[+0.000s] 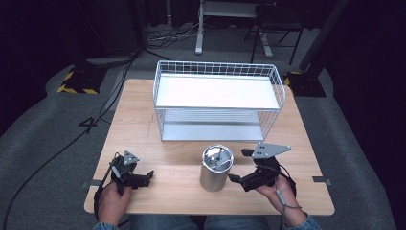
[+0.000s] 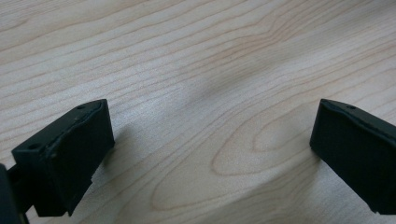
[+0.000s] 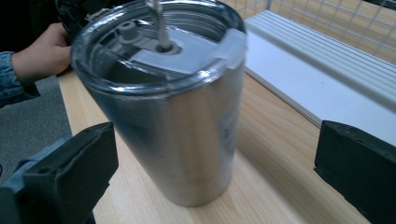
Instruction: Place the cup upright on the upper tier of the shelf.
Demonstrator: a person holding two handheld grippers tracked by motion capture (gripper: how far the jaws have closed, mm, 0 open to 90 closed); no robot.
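Now your right gripper [image 1: 238, 166], jaws wide apart, sits just right of the shiny steel lidded tumbler [image 1: 216, 168] at lower centre, not touching it.

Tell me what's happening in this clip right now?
A person at a wooden table holds a gripper in each hand. The right gripper is at a steel tumbler that stands upright with its lid on, its jaws open on either side and not touching it. The left gripper is open over bare wood. A white wire rack stands behind the tumbler.
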